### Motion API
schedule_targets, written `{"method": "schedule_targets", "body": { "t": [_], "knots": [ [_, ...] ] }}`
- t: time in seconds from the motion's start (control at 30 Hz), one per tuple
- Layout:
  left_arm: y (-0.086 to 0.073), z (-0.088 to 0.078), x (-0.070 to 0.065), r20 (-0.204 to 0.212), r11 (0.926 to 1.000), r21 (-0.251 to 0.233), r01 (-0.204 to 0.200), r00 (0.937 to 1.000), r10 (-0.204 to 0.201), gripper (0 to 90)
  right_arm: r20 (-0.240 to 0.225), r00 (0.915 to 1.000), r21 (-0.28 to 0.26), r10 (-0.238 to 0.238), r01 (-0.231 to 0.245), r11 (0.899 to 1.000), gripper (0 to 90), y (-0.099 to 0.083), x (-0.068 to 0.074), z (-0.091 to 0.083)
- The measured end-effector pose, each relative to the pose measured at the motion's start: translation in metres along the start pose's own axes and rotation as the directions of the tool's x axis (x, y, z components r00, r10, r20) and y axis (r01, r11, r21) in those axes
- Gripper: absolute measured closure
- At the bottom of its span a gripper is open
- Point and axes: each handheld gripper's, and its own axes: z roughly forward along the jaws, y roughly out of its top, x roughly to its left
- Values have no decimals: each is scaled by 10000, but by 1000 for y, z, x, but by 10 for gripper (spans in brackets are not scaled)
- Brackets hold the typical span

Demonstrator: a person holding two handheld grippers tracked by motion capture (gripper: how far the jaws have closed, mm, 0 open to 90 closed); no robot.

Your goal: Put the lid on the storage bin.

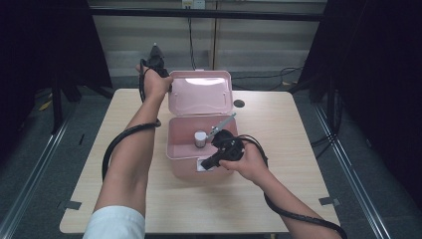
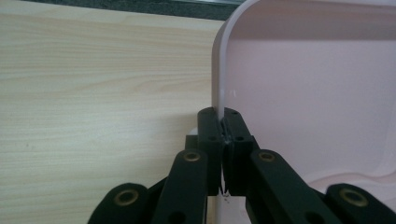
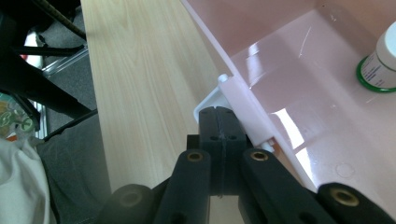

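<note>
We see two bare forearms, the left one ending in a rolled white sleeve (image 1: 115, 221). Each hand carries a black claw: the left claw (image 1: 156, 59) and the right claw (image 1: 223, 149) both trail a thick, ribbed black cable (image 1: 117, 142). Up close, the left claw (image 2: 224, 122) and the right claw (image 3: 219, 120) show matte black linked bars, pinned with round brass-coloured rivets (image 2: 192, 156), ending in blocky black tips with small dark screw holes.

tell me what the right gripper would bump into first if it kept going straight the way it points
Most likely the white latch on the front wall of the pink box: the shut right gripper sits right beside it already, though whether they touch is unclear.
</note>
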Motion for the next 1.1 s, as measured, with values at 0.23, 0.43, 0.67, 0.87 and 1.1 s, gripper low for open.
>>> {"method": "schedule_targets", "body": {
  "t": [0.23,0.43,0.67,0.87,1.1],
  "knots": [
    [-2,-13,-2,106,9999,-104,-10,9999,11,882,6,10000,43,34,-34,10000,900,1,0,0],
    [-3,-24,-4,111,9999,-92,-91,9999,92,881,-6,10000,54,-7,7,10000,900,1,-1,0],
    [-7,-35,-8,79,9993,-214,-295,9995,297,880,7,10000,67,-23,23,10000,900,1,0,0],
    [-9,-42,-10,114,9986,-136,-510,9986,512,878,52,10000,118,-26,25,9999,900,2,1,0],
    [-9,-51,-13,-15,9951,186,-971,9953,971,879,130,9999,197,25,-27,9998,900,3,1,0]
  ]
}}
